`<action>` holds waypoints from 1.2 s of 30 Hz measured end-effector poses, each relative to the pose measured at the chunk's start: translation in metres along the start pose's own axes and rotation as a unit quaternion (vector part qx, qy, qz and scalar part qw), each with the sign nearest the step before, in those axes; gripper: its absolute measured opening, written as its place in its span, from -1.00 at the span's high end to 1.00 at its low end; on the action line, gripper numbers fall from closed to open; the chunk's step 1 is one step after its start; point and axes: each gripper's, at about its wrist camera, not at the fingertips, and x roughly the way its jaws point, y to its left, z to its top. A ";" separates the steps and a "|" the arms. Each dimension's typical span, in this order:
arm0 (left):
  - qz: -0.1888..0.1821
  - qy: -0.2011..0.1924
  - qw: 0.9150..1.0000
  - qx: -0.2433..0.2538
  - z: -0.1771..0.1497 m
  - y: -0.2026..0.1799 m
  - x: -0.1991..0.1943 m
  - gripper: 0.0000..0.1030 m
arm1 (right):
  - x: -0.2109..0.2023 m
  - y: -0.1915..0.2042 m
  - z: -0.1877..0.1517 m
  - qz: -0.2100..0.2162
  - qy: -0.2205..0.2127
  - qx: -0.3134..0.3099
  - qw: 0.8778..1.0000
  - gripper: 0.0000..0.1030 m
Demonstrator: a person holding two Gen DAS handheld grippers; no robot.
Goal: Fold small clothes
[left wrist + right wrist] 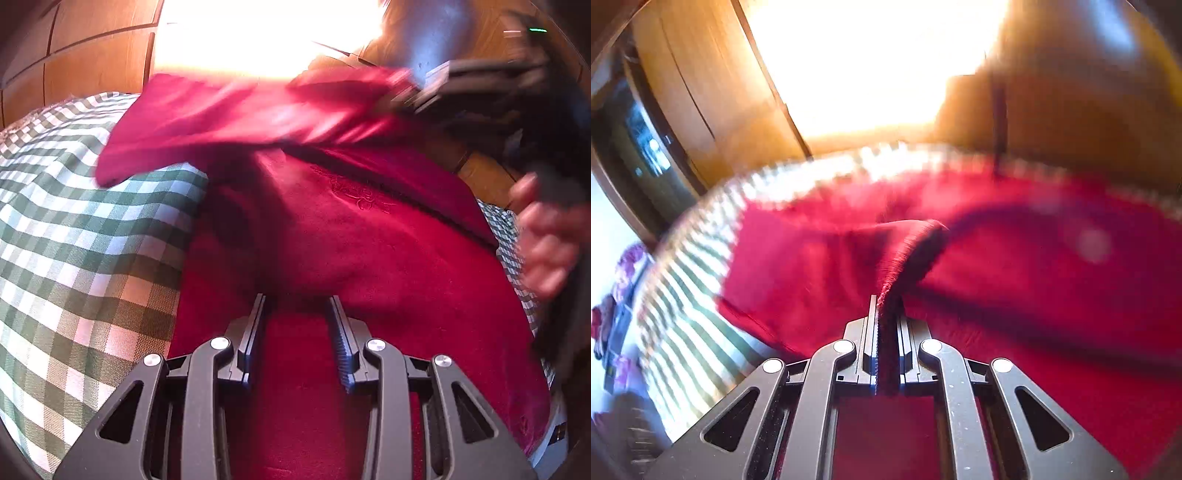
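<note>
Blown-out window glare up top — heavy motion blur, fisheye bending at dark rims.

green checked cloth (74, 258), wooden wardrobe (85, 55)

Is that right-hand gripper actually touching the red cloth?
Touching. The right wrist view shows the right gripper shut on a pinched ridge of the red cloth.

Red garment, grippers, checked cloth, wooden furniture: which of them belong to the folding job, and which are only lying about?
Belongs to the job:
- red garment
- right gripper, shut on its edge
- left gripper, open above it

Only lying about:
- checked cloth underneath
- wooden furniture
</note>
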 end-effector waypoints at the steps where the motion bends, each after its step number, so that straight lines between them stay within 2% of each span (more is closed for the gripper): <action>1: 0.000 0.000 1.000 0.000 0.000 0.001 -0.001 0.36 | -0.021 -0.007 0.012 -0.001 -0.026 0.003 1.000 0.87; 4: 0.000 0.000 1.000 0.000 0.000 0.003 -0.001 0.35 | -0.067 -0.035 0.039 -0.023 -0.070 0.005 0.997 0.87; 7: 0.001 0.000 1.000 0.000 0.000 0.003 -0.001 0.35 | -0.086 -0.072 0.053 -0.073 -0.085 0.018 0.994 0.87; 11: 0.006 0.003 1.000 0.004 0.000 0.002 0.000 0.35 | -0.078 -0.143 0.044 -0.137 -0.053 0.076 0.986 0.87; 15: 0.013 0.015 1.000 0.008 0.007 -0.002 0.003 0.35 | -0.059 -0.192 0.015 -0.173 -0.014 0.122 0.977 0.87; 20: 0.010 0.015 1.000 -0.001 0.030 -0.004 -0.004 0.33 | -0.035 -0.225 -0.021 -0.174 0.022 0.163 0.971 0.87; 22: 0.008 0.004 1.000 0.003 0.046 -0.004 -0.005 0.32 | -0.033 -0.227 -0.025 -0.168 0.020 0.167 0.971 0.87; 27: 0.030 -0.015 0.999 -0.001 0.094 -0.001 0.010 0.10 | -0.045 -0.227 -0.025 -0.153 0.003 0.178 0.972 0.87; 29: 0.033 -0.010 0.999 -0.016 0.111 0.005 0.023 -0.04 | -0.046 -0.228 -0.024 -0.153 0.006 0.174 0.973 0.87; 32: 0.035 0.002 0.999 -0.038 0.135 0.015 0.044 -0.04 | -0.041 -0.232 -0.024 -0.156 0.026 0.160 0.974 0.86; 33: 0.037 0.003 0.998 -0.045 0.142 0.018 0.049 -0.04 | -0.044 -0.232 -0.025 -0.160 0.025 0.154 0.975 0.81; 34: 0.038 0.004 0.998 -0.054 0.149 0.023 0.054 -0.04 | -0.048 -0.232 -0.025 -0.166 0.021 0.151 0.974 0.57; 35: 0.035 0.006 0.997 -0.062 0.156 0.028 0.059 -0.04 | -0.053 -0.231 -0.025 -0.174 0.014 0.149 0.973 0.18; 36: 0.033 0.009 0.997 -0.075 0.163 0.035 0.065 -0.04 | -0.063 -0.228 -0.023 -0.184 -0.002 0.144 0.972 -0.05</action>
